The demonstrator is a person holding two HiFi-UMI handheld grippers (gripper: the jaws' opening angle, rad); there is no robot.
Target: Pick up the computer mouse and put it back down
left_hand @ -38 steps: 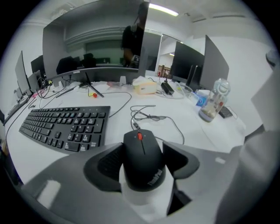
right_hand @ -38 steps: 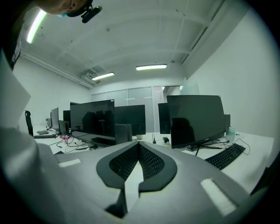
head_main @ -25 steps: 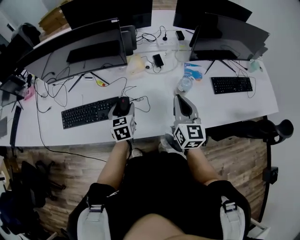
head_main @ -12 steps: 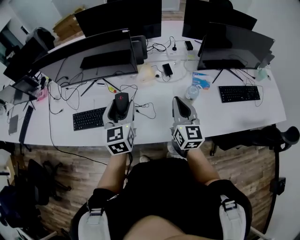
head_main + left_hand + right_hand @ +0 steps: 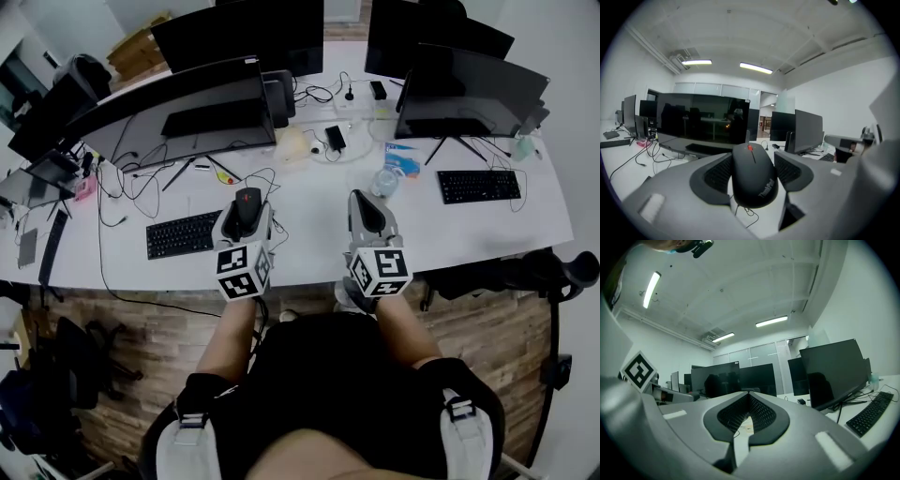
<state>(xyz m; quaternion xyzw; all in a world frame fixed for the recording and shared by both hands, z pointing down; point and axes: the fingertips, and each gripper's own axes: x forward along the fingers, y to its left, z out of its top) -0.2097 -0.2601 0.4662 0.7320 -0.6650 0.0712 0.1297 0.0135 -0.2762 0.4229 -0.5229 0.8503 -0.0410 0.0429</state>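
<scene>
Looking down in the head view, your left gripper (image 5: 246, 214) holds the computer mouse (image 5: 247, 201) over the desk (image 5: 309, 239). Left gripper view: jaws clamp the mouse's sides. Right gripper view: the right gripper's (image 5: 749, 404) jaws meet, nothing between.

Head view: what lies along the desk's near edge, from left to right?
Left keyboard → mouse, held in the left gripper → right gripper → right keyboard.
</scene>
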